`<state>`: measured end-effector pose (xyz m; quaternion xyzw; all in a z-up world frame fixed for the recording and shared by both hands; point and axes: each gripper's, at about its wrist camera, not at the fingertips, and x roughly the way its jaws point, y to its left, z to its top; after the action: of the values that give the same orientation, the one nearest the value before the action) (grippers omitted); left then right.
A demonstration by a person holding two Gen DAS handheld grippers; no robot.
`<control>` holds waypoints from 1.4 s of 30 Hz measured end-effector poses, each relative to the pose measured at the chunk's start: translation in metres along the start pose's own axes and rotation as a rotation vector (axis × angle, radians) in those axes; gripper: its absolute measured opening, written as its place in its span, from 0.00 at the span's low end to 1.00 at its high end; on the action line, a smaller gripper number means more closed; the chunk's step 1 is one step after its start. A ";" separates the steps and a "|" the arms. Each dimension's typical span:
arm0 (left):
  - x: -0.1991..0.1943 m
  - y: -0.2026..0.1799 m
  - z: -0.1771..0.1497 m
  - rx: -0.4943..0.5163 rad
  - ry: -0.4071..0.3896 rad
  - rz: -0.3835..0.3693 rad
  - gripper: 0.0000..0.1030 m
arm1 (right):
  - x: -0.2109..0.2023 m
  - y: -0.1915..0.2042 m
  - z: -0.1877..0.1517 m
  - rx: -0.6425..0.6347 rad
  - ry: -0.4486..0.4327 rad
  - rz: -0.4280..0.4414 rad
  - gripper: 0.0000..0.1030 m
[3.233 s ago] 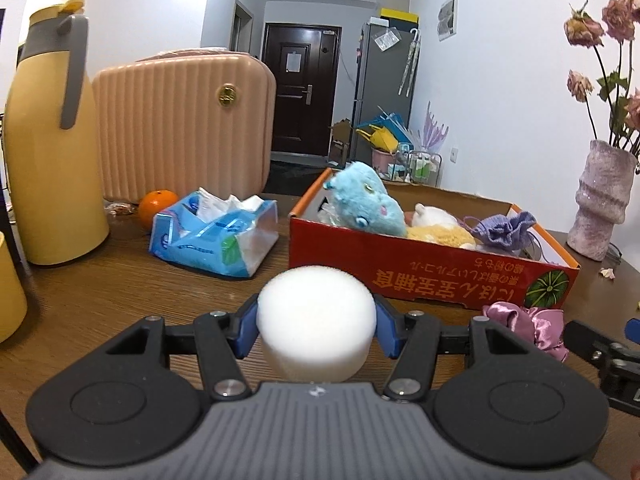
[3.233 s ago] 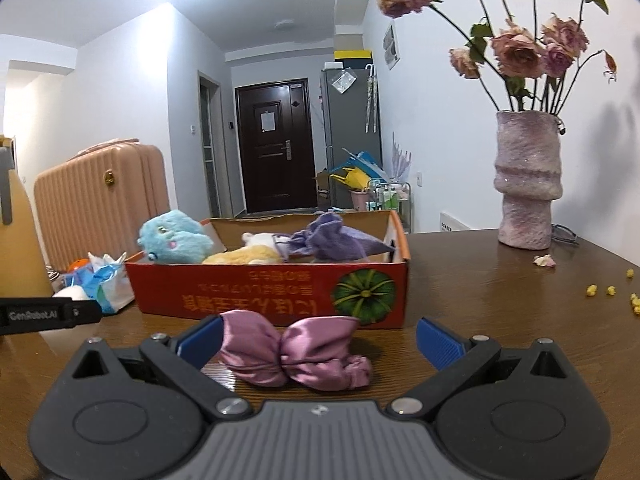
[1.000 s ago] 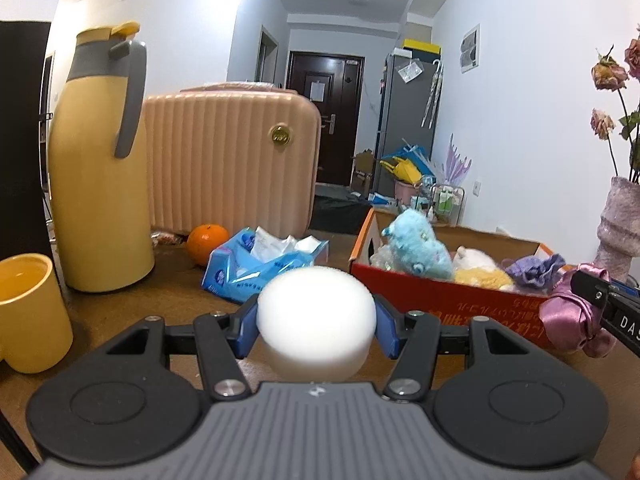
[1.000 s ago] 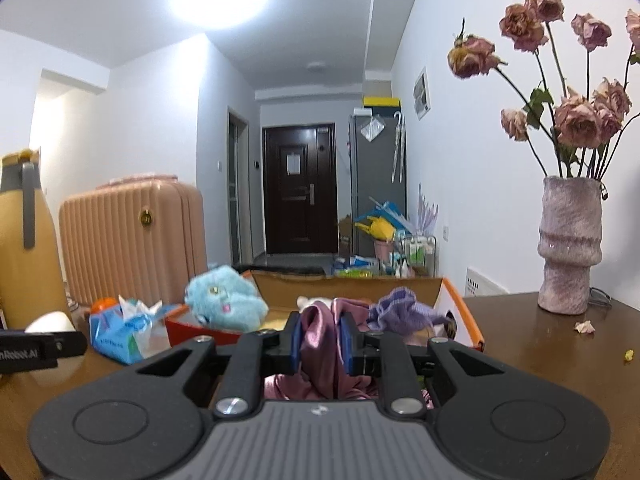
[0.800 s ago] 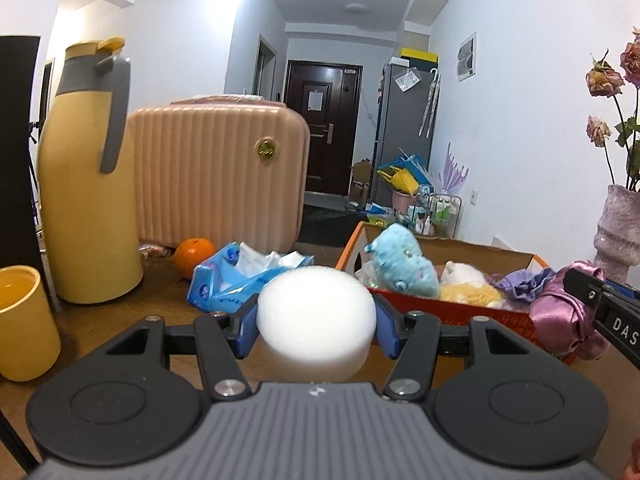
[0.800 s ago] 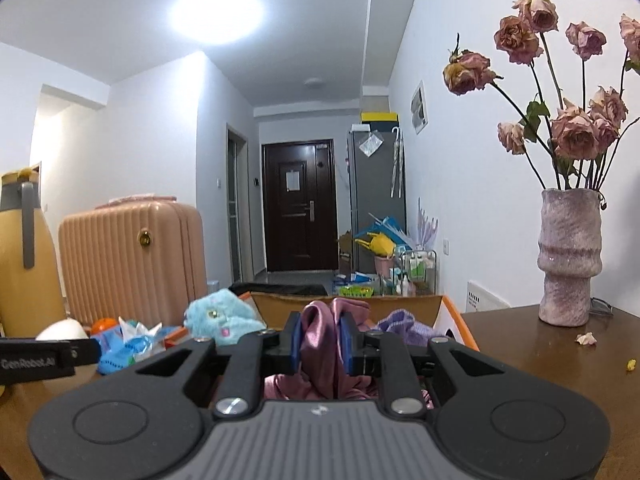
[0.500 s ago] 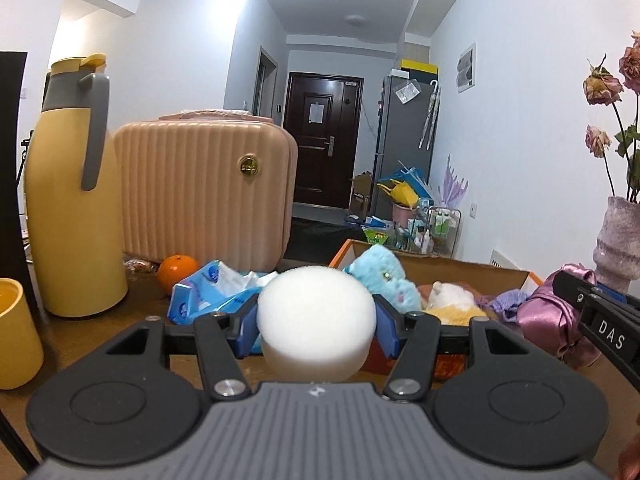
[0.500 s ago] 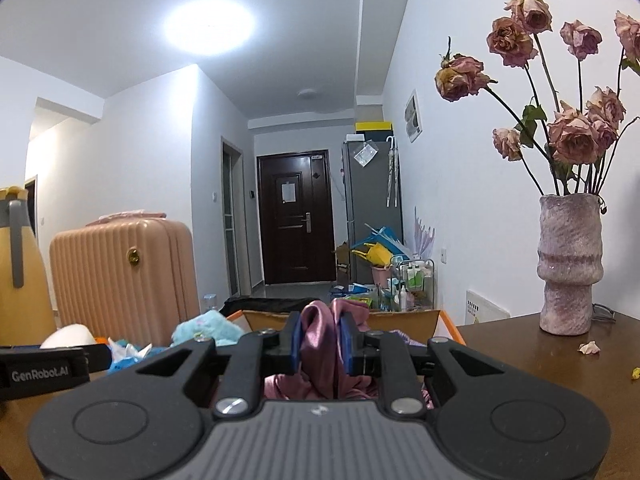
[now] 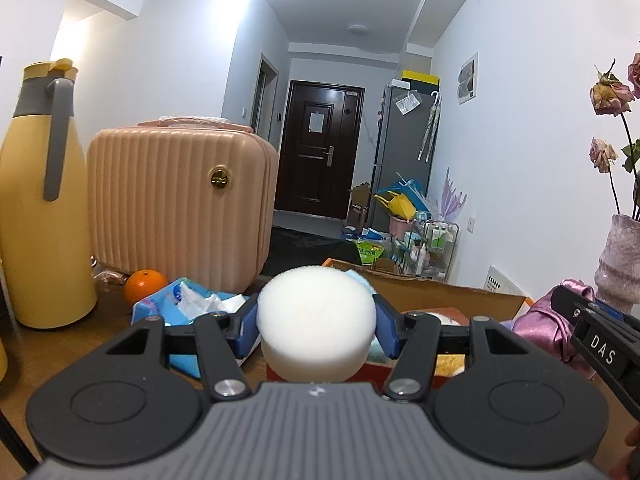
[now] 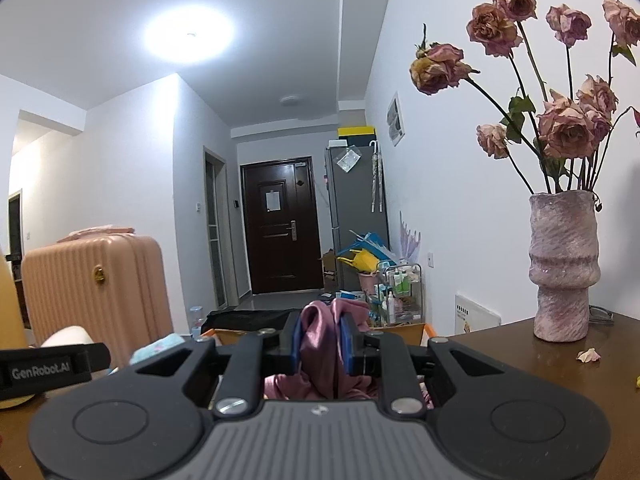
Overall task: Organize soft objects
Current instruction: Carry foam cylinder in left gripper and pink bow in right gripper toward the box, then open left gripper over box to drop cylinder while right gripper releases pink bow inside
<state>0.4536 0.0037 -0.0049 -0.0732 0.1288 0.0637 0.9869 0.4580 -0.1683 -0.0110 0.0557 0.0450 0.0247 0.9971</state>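
My left gripper (image 9: 316,326) is shut on a white round sponge (image 9: 316,316), held up in front of the orange cardboard box (image 9: 460,296). The sponge hides most of a blue plush toy inside the box. My right gripper (image 10: 320,340) is shut on a pink satin scrunchie (image 10: 320,344), carried above the box's near side (image 10: 420,330). From the left wrist view, the scrunchie (image 9: 544,324) and the right gripper's body show at the right edge. The sponge (image 10: 66,336) also shows at the left of the right wrist view.
A pink ribbed suitcase (image 9: 176,200), a yellow jug (image 9: 36,200), an orange (image 9: 145,284) and a blue tissue pack (image 9: 188,304) sit left of the box. A pink vase of dried roses (image 10: 562,268) stands on the wooden table (image 10: 540,356) at the right.
Both grippers have risen slightly and moved forward over the box, each keeping its hold. The box now sits lower in both views, mostly hidden behind the grippers.
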 end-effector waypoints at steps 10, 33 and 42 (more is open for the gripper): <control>0.027 -0.017 0.002 0.008 0.002 -0.017 0.57 | 0.028 -0.008 0.000 -0.004 -0.001 -0.013 0.18; 0.101 -0.061 0.009 0.102 -0.035 -0.019 0.57 | 0.092 -0.010 -0.003 -0.057 -0.008 -0.019 0.18; 0.122 -0.070 0.008 0.130 -0.051 -0.007 0.57 | 0.109 -0.007 -0.007 -0.066 0.005 -0.023 0.18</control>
<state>0.5825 -0.0510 -0.0201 -0.0076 0.1074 0.0538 0.9927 0.5662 -0.1682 -0.0278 0.0220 0.0471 0.0150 0.9985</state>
